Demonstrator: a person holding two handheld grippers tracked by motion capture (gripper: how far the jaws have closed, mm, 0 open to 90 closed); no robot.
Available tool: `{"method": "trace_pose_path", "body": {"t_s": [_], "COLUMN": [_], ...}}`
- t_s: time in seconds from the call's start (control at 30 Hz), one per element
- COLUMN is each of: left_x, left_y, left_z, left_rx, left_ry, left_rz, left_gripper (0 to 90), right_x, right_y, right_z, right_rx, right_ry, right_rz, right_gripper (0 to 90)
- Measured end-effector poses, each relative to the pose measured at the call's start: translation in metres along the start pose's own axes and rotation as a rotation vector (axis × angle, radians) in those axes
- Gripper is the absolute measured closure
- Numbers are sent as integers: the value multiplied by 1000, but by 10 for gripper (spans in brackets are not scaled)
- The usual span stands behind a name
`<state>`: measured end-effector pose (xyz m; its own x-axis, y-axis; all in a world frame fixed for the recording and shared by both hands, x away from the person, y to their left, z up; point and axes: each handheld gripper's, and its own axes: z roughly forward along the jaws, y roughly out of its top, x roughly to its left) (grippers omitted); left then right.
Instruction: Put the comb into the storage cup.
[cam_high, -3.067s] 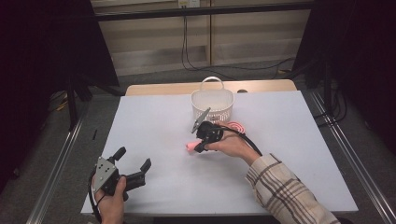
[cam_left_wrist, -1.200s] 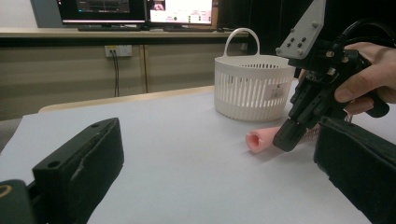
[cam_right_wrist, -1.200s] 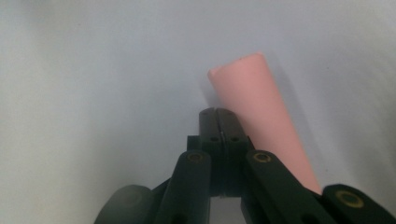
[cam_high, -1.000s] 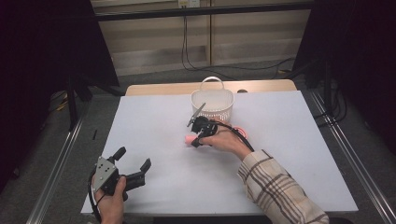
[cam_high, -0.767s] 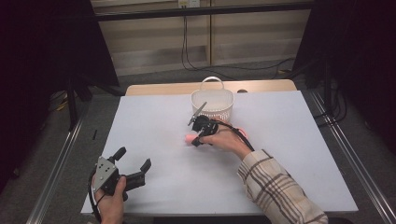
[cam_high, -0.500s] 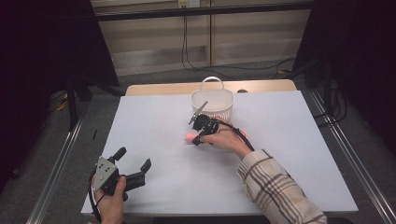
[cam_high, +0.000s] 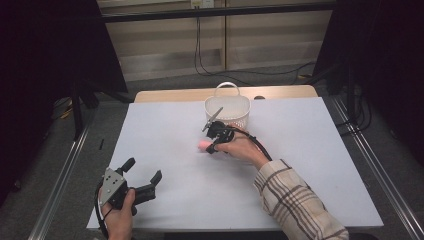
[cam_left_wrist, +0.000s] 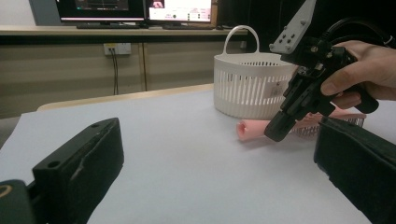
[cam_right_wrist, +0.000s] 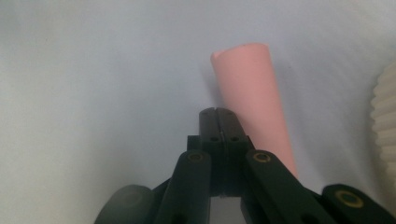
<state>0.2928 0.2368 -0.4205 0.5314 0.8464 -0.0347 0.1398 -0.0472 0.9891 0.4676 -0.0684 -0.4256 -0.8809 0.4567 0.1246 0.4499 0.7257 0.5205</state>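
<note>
closed right hand-held gripper beside a pink roll, left one idle and open

high view: the white tabletop (cam_high: 310, 200) carries a white basket (cam_high: 227, 110) near the middle of its far edge. just in front of the basket, toward the tabletop's middle, the right hand-held gripper (cam_high: 211, 149) points down at a pink roll (cam_high: 203, 145) lying on the sheet; whether it touches the roll cannot be told here. the left hand-held gripper (cam_high: 144, 176) sits near the front left corner, its jaws spread apart with nothing between them.

left gripper view: the left hand-held gripper's two black jaws stand wide at the bottom corners, bare tabletop (cam_left_wrist: 177, 154) between them. farther off, the right hand-held gripper (cam_left_wrist: 279, 130) tilts down with its tip in front of one end of the pink roll (cam_left_wrist: 250, 129), which lies flat just before the basket (cam_left_wrist: 252, 84). a pink slotted thing (cam_left_wrist: 322, 126) lies behind the roll.

right gripper view: the right hand-held gripper (cam_right_wrist: 219, 112) has its jaws pressed together, holding nothing. the pink roll (cam_right_wrist: 254, 98) lies just beside them to the right, running away from the camera. the basket's ribbed wall (cam_right_wrist: 386, 126) shows at the right edge.
</note>
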Motion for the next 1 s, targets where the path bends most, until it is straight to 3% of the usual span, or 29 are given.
{"method": "trace_pose_path", "body": {"t_s": [1.0], "left_x": [-1], "left_y": [0], "left_z": [0], "left_rx": [6], "left_ry": [-6], "left_rz": [9], "left_gripper": [16], "right_x": [-6], "right_y": [0], "right_z": [2], "right_rx": [-6], "right_ry": [-22], "right_rz": [31], "right_gripper": [900]}}
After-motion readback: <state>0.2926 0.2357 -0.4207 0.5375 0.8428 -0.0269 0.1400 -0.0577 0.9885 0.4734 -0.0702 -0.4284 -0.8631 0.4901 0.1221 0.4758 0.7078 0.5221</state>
